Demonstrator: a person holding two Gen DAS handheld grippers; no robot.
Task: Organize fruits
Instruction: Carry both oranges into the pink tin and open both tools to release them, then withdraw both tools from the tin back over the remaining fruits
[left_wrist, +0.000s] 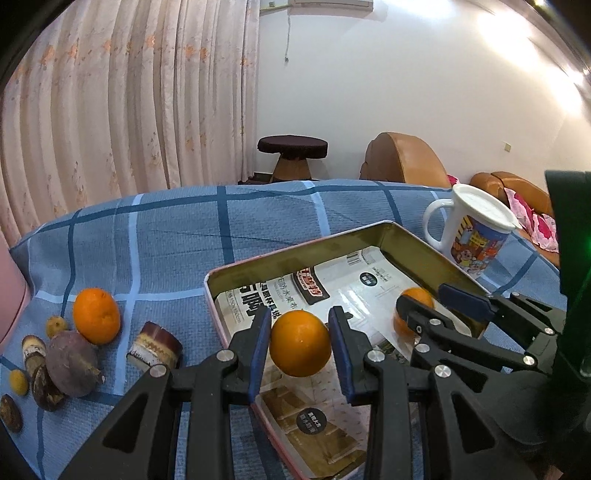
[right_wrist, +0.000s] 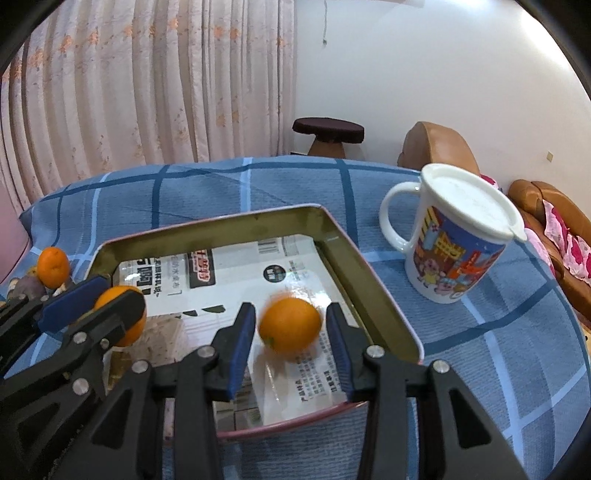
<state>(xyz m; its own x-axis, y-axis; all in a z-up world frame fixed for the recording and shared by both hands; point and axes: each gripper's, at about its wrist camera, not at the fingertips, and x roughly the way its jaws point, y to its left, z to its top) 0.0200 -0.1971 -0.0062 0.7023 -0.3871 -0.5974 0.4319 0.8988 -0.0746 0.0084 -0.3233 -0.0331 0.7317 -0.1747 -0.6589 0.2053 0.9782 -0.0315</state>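
A gold metal tin (left_wrist: 295, 252) (right_wrist: 221, 225) lined with printed paper lies on the blue checked cloth. My left gripper (left_wrist: 299, 321) is shut on an orange (left_wrist: 300, 345), held just above the tin's near left part; the same gripper (right_wrist: 118, 293) and its orange (right_wrist: 127, 325) show at the left of the right wrist view. My right gripper (right_wrist: 291, 315) is over the tin's right side. A second orange (right_wrist: 290, 329), blurred, sits between its blue pads with a thin gap on each side. A third orange (left_wrist: 96, 315) (right_wrist: 53, 266) rests on the cloth left of the tin.
Left of the tin lie a purple tuber (left_wrist: 72, 363), small yellow fruits (left_wrist: 56, 326), dark brown pieces (left_wrist: 35, 352) and a round brown-and-white piece (left_wrist: 155, 345). A lidded cartoon mug (left_wrist: 472, 236) (right_wrist: 458, 243) stands right of the tin. Brown sofas and a stool are beyond the table.
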